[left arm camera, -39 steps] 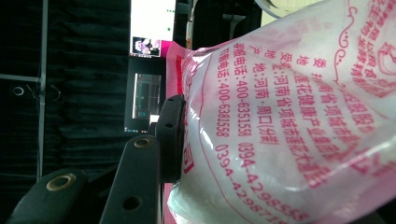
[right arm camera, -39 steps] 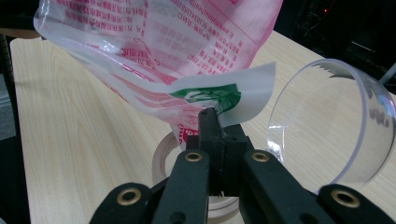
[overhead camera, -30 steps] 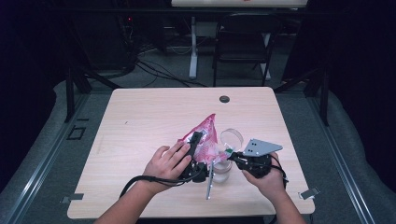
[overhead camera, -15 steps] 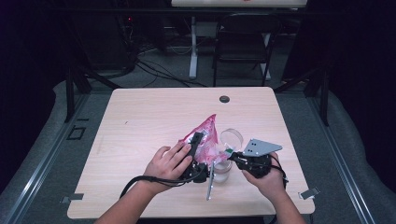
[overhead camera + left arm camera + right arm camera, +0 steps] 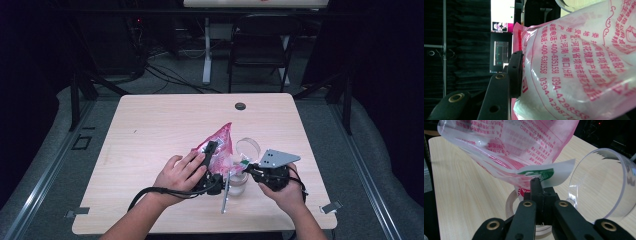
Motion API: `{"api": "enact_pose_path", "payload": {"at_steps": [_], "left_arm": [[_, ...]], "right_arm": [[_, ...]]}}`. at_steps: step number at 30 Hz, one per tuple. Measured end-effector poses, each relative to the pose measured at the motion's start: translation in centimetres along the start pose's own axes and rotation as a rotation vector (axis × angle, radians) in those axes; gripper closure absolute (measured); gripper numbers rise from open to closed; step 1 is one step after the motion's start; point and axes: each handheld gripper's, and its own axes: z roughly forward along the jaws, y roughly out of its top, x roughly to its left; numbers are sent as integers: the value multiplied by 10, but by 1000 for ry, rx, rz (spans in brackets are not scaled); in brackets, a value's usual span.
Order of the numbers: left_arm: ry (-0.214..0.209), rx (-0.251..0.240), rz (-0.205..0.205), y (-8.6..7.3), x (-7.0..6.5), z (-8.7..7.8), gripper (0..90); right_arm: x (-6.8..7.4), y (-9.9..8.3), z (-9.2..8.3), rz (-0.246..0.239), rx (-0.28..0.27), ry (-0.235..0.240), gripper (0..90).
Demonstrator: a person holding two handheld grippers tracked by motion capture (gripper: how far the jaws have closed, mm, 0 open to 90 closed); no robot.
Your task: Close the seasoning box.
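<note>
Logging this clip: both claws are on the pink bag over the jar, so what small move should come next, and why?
Probably tip the bag a little further toward the jar. The left claw grips the bag's side, and the right claw is shut on its lower corner just above the jar's open mouth. The lid already lies aside, so pouring seems ready.

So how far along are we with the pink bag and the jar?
Done: the clear lid is off and lies beside the jar. In hand: the left gripper clamps the pink bag, the right gripper pinches its corner over the jar. Left: no contents visibly poured yet.
</note>
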Motion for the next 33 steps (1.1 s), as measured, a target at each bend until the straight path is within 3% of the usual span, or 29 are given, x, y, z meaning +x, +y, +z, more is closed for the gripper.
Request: {"api": "enact_pose_path", "payload": {"at_steps": [33], "left_arm": [[-26, 9, -12, 1, 6, 6, 644]], "right_arm": [[-2, -4, 2, -5, 39, 33, 900]]}}
